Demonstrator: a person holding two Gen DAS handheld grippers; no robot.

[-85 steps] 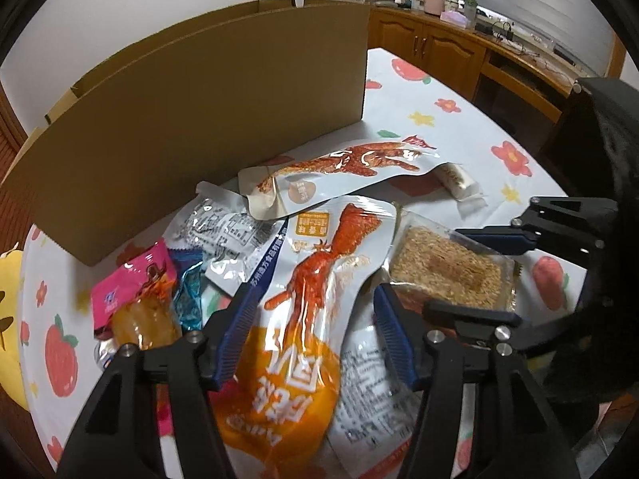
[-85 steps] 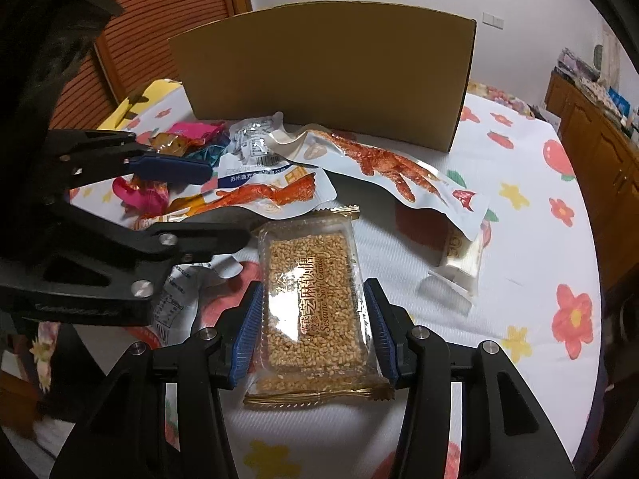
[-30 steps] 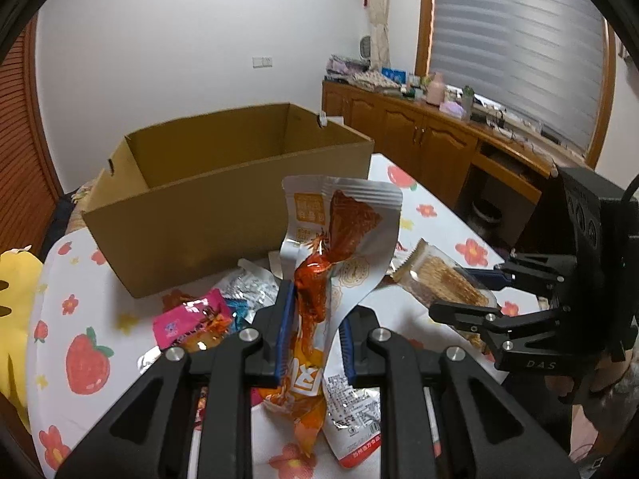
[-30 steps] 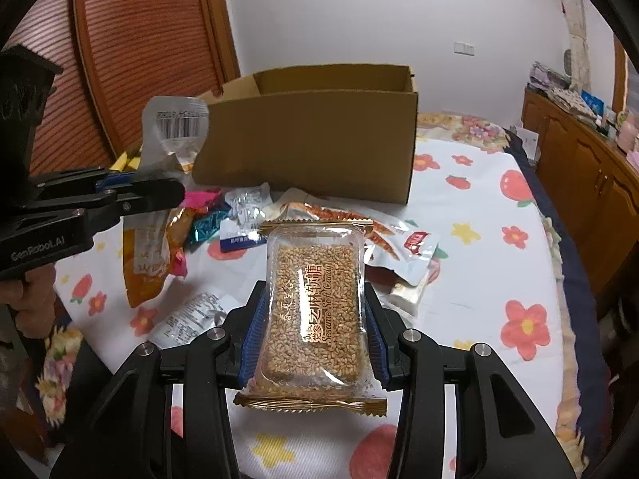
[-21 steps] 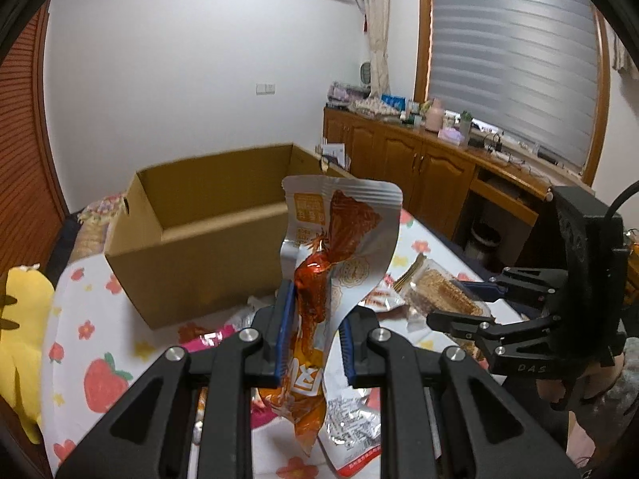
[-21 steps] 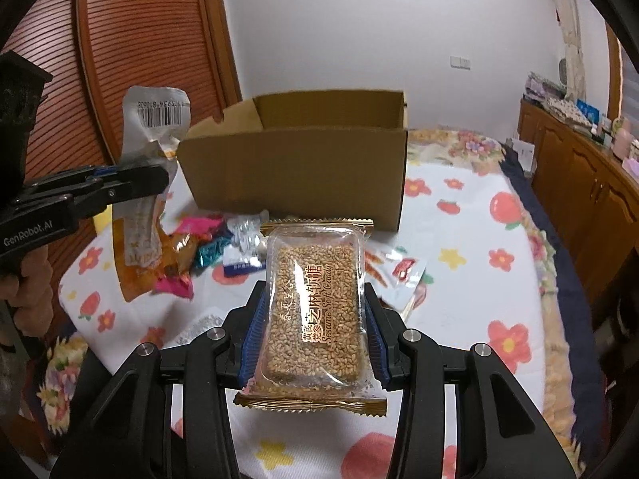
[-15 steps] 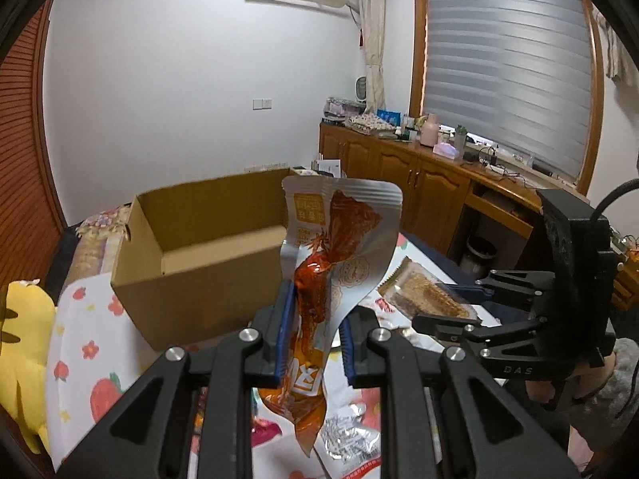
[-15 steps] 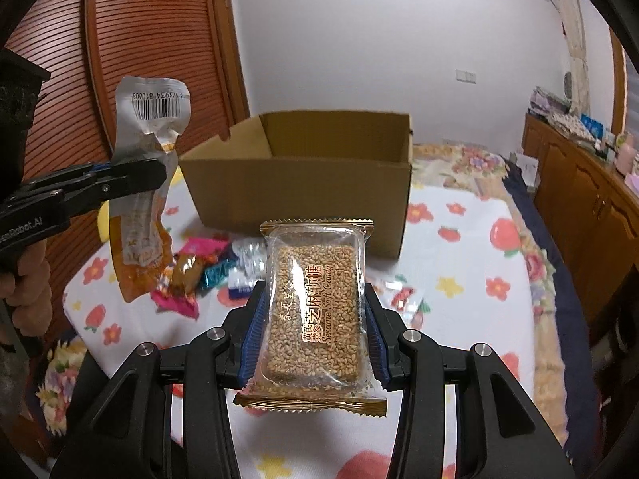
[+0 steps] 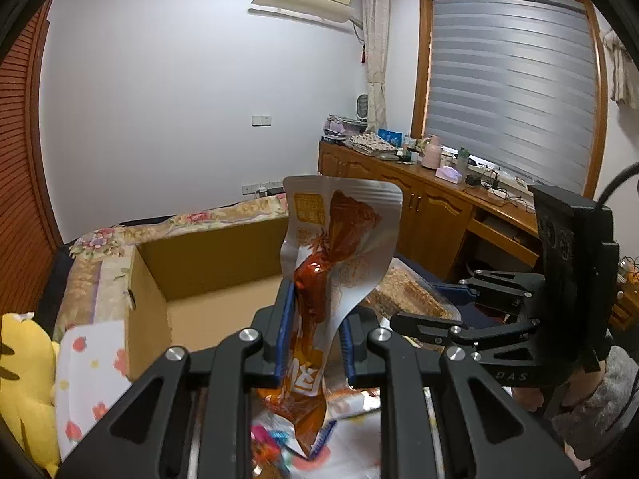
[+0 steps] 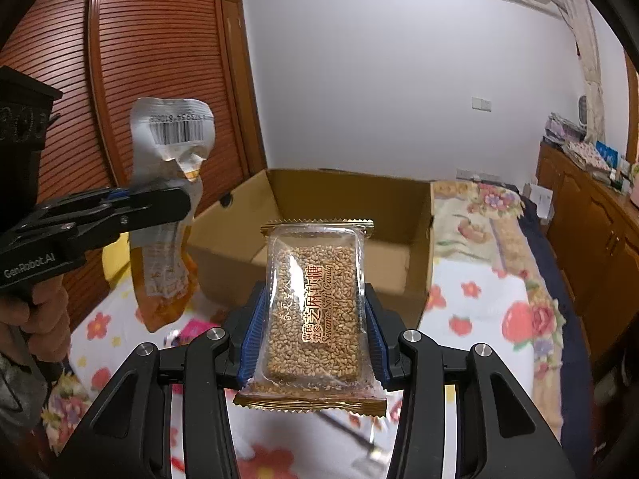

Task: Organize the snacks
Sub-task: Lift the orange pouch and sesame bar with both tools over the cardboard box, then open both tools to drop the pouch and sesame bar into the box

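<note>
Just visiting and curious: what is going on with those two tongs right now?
Left tongs clamped on orange snack pouch. Right tongs gripping sesame candy pack. Open cardboard box ahead, nothing blocking it.

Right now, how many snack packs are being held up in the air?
2. The orange pouch is pinched in the left tongs; the sesame bar is clamped in the right tongs. More snacks lie blurred on the table below.

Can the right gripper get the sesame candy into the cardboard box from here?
Probably yes. The right gripper holds the sesame candy above the table, and the cardboard box sits straight ahead with its top open and nothing in between.
</note>
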